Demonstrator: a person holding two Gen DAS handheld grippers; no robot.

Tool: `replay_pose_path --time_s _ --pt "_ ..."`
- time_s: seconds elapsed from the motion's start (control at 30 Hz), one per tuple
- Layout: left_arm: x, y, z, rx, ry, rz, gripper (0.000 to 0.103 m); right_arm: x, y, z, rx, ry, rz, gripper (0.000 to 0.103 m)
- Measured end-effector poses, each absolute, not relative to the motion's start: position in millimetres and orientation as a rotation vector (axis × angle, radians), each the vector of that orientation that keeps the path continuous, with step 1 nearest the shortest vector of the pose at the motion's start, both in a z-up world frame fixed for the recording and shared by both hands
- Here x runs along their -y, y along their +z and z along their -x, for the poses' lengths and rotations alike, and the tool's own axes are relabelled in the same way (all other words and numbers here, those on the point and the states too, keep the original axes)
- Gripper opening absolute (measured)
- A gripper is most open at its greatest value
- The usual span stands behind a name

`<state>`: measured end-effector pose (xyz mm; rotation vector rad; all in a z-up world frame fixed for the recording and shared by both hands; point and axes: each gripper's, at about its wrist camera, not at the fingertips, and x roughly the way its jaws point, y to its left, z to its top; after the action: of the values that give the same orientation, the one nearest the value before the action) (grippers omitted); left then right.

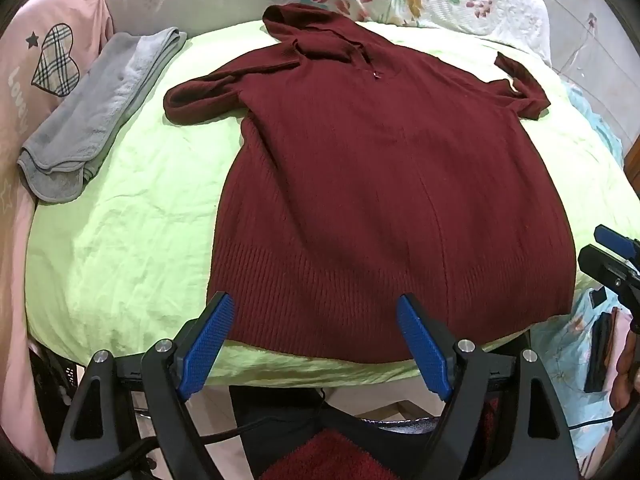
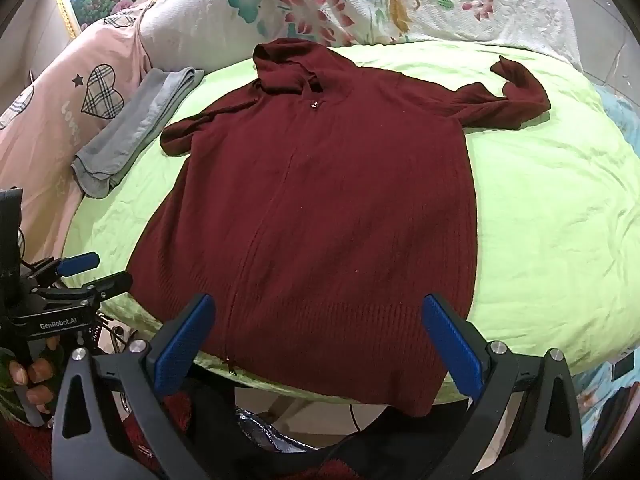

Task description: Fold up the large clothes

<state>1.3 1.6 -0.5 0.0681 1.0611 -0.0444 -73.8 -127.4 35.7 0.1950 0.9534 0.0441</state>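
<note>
A: Where does the dark red hooded sweater (image 1: 372,184) lie?

B: Spread flat, front up, on the light green sheet (image 1: 120,240); its ribbed hem (image 1: 320,312) sits just ahead of the left gripper (image 1: 316,306), and the hood (image 1: 320,32) lies at the far end, away from both tongs.

A: And the left tongs themselves?

B: Spread wide, blue pads (image 1: 208,344) bare; nothing between them; the tips hover over the hem without pressing on it, as far as I can tell.

A: The right gripper (image 2: 318,306)?

B: Also gaping wide and holding nothing; the hem and the bottom of the zip (image 2: 231,364) lie between and just beyond its fingers; a hand (image 2: 32,376) grips the other tool's handle off to its left.

A: The sleeves?

B: One sleeve (image 2: 508,96) lies out to the far right of the right tongs, its cuff bent back; the other sleeve (image 2: 188,132) lies to the far left, short and bunched.

A: Anything beside the sweater?

B: A folded grey towel (image 1: 96,116) lies far left of the left tongs, apart from the sweater; a floral quilt (image 2: 380,0) is heaped beyond the hood; a pink cover with a plaid heart (image 1: 56,60) sits at the left.
</note>
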Motion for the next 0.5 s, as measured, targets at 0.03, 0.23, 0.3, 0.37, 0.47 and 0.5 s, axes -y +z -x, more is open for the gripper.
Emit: replay_pose_path --time_s 0.03,0.23,0.3,0.37,0.47,0.5 --pt "-4.1 -0.3 -1.4 -1.062 -0.044 -0.067 0.084 127.4 36.3 74.0 -0.952 0.044 -0.195 0.103" --pt "-3.2 -0.5 0.6 -1.054 -0.045 -0.067 0.084 132.6 39.7 73.2 -0.946 0.052 -0.197 0.103" --pt "-3.7 -0.9 1.1 -1.053 -0.045 -0.067 0.084 128.6 38.3 74.1 -0.938 0.051 -0.202 0.103" --pt "-3.7 -1.0 1.4 -1.052 -0.043 -0.066 0.084 128.7 38.6 73.7 -0.939 0.051 -0.203 0.103" --pt "-3.7 -1.4 1.5 -1.052 -0.044 -0.065 0.084 128.2 38.0 74.1 -0.939 0.049 -0.197 0.103" --pt "-3.1 -1.0 1.4 -1.052 -0.044 -0.065 0.084 128.1 38.5 73.7 -0.941 0.048 -0.197 0.103"
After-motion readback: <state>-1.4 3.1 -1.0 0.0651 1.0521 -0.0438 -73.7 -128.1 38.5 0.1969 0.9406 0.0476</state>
